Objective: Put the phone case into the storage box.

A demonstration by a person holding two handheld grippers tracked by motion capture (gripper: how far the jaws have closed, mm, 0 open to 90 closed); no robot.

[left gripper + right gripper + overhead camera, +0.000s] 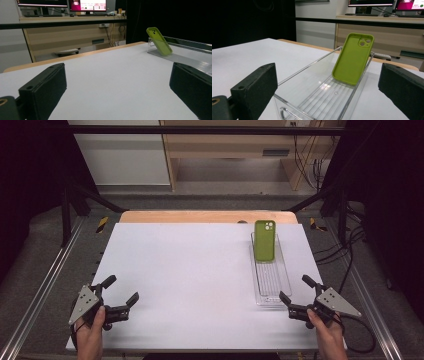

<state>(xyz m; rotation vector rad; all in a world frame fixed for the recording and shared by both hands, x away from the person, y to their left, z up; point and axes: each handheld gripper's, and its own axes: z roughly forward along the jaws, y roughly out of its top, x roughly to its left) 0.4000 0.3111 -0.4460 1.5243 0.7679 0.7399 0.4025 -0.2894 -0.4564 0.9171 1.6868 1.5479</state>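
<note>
On white table [200,285] | green phone case [264,240] leaned upright at far end of clear tray [285,285] | L gripper [121,290] & R gripper [295,288]: jaws held wide apart, nothing gripped, R just beside tray's near end.

Tabletop [190,270]: white, wooden far edge.
Floor [210,200]: grey carpet.
Desk [75,37]: light wood, monitors [87,5] on top.
Sides: black curtains [30,170].

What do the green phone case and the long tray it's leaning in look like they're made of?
Phone case: probably silicone or soft plastic, matte, with an even dull green and no glare. Tray: clear hard plastic, probably acrylic, glossy, see-through walls with bright edges and a ribbed floor.
</note>
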